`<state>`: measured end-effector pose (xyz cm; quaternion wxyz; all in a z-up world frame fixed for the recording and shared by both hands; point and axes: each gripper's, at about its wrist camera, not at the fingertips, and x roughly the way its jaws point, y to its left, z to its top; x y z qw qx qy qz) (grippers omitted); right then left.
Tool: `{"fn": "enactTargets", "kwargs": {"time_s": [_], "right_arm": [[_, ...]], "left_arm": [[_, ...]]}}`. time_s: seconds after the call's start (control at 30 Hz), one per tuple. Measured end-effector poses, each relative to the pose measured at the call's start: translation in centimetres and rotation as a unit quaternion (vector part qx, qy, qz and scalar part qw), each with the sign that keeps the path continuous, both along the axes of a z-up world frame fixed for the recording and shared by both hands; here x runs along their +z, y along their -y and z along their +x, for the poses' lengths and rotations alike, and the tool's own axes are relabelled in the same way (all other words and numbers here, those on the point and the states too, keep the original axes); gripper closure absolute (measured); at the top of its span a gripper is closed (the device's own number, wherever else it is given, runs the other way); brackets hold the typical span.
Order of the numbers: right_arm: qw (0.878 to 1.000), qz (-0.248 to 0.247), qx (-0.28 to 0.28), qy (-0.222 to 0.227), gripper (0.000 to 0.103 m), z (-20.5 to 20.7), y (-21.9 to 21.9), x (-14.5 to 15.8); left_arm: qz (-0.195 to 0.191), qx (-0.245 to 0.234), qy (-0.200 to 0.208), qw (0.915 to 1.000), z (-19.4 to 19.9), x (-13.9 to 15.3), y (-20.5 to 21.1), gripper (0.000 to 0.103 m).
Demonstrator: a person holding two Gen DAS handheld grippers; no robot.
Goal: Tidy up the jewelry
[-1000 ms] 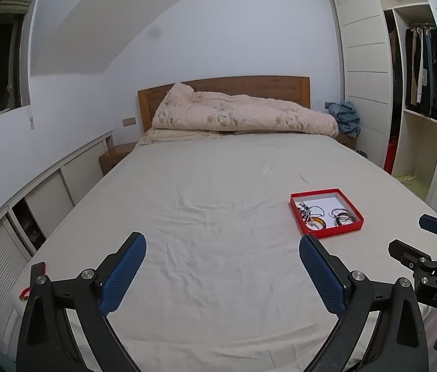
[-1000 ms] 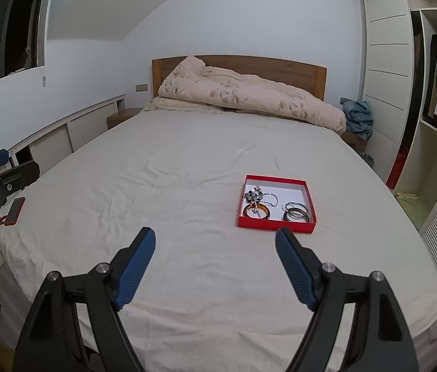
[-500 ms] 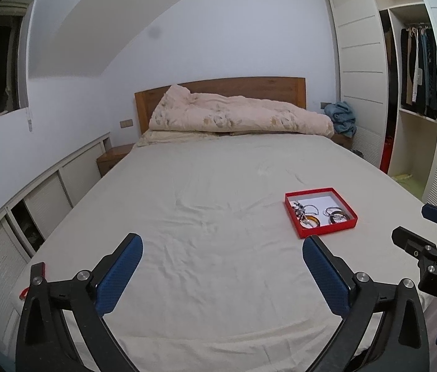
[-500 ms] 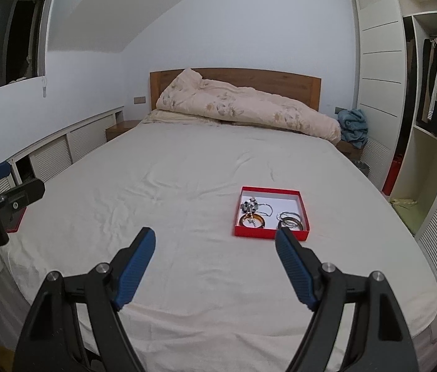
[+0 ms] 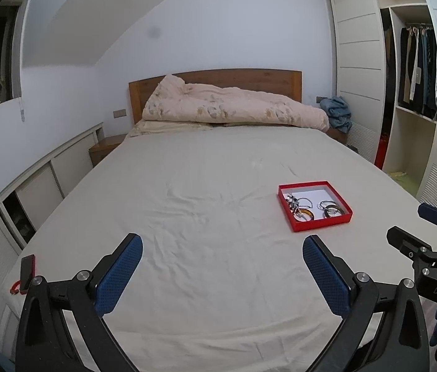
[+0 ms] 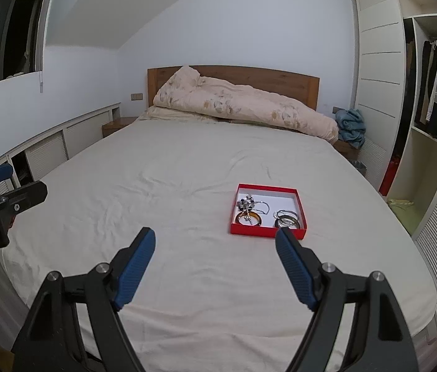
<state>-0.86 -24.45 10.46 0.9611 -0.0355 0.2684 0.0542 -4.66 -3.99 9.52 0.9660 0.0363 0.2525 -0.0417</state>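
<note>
A red tray (image 5: 320, 224) with a white floor lies on the bed's right side; it also shows in the right wrist view (image 6: 268, 233). In it lie an amber bangle (image 6: 248, 218), dark and silver bangles (image 6: 286, 220) and a beaded silver chain (image 6: 249, 203). My left gripper (image 5: 222, 253) is open and empty above the bed's near end, left of the tray. My right gripper (image 6: 215, 243) is open and empty, its right fingertip just in front of the tray's near corner. Each gripper shows in the other's view, the right one (image 5: 416, 232) and the left one (image 6: 10, 183).
A cream sheet (image 5: 212, 186) covers the bed. A rolled quilt (image 5: 234, 108) lies against the wooden headboard. A red-cased phone (image 5: 27, 274) sits at the bed's near left corner. Low cabinets (image 6: 47, 152) line the left wall. An open wardrobe (image 6: 429, 93) stands at right.
Both grippers have pulled back and risen slightly from the bed, so the tray sits farther off. Both stay open and empty.
</note>
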Motion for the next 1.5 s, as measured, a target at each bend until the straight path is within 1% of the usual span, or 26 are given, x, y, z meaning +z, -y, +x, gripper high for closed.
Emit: {"fn": "enactTargets", "kwargs": {"time_s": [0.67, 1.5], "right_arm": [[1.0, -0.007, -0.002, -0.013, 0.024, 0.7, -0.1, -1.1], [1.0, -0.016, -0.012, -0.014, 0.024, 1.0, 0.6, -1.3]], "left_arm": [[-0.008, -0.007, -0.012, 0.9999, 0.8, -0.9, -0.1, 0.001], [-0.004, -0.014, -0.024, 0.9996, 1.8, -1.9, 0.5, 0.001]]}}
